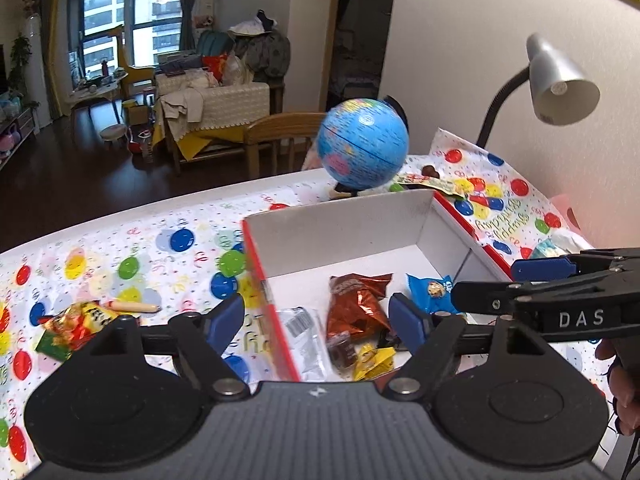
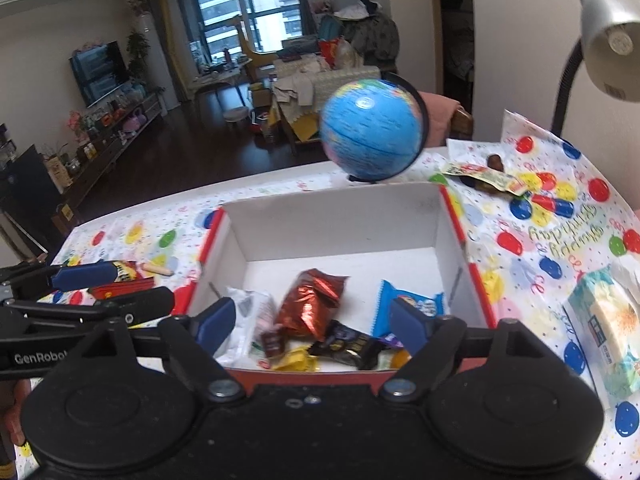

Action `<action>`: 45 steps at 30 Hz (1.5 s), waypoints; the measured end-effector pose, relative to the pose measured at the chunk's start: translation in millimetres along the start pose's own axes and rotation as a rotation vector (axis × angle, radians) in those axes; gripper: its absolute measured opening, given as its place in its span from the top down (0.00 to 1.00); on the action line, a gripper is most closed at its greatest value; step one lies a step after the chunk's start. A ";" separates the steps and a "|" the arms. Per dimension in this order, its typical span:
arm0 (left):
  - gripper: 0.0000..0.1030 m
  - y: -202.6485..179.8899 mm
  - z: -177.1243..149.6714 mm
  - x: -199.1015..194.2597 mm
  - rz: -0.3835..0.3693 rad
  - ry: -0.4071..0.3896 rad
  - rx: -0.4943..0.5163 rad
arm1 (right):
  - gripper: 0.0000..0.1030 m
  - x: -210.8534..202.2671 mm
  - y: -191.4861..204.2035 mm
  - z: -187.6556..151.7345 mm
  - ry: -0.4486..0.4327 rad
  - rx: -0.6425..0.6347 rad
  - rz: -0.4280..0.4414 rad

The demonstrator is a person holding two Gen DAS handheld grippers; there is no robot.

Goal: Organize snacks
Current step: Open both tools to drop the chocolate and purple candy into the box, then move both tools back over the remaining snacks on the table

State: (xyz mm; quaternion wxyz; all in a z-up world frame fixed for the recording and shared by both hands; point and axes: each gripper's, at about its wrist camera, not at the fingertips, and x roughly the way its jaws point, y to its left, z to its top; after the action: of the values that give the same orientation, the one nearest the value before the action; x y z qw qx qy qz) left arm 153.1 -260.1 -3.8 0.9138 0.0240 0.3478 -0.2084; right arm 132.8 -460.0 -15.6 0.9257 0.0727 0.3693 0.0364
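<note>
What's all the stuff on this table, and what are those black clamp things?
Box: 1, white inside with red edges, middle of table.
Red foil packet: 1, in box.
Blue packet: 1, in box, right side.
Clear wrapper: 1, in box, left side.
Yellow candy: 1, in box, near edge.
Dark wrapper: 1, in box, near edge.
Red-yellow snack bag: 1, on cloth left of box.
Sausage stick: 1, tan, beside that bag.
Green-edged packet: 1, beyond box, right.
Globe: 1, blue, behind box.
Lamp: 1, silver, far right.
Tissue pack: 1, pale green, right of box.
Tablecloth: 1, balloon print.
Left gripper: black, blue pads, open.
Right gripper: same, open.
</note>
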 end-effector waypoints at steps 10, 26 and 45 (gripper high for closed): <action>0.10 44.7 -14.6 -31.1 0.072 -0.023 -0.040 | 0.06 4.4 47.2 -0.7 -0.001 -0.030 0.052; 0.03 140.3 -52.1 -72.7 0.183 -0.048 -0.106 | 0.00 26.7 138.7 -7.2 0.033 -0.117 0.108; 0.03 227.1 -92.6 -76.1 0.186 0.005 -0.157 | 0.00 66.8 230.2 -7.9 0.087 -0.212 0.166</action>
State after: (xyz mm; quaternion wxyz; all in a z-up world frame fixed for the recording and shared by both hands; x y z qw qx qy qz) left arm 134.4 -7.8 -47.7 0.9274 -0.0148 0.3614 -0.0948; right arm 172.6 -224.0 -29.3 0.9051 0.0030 0.3961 0.1545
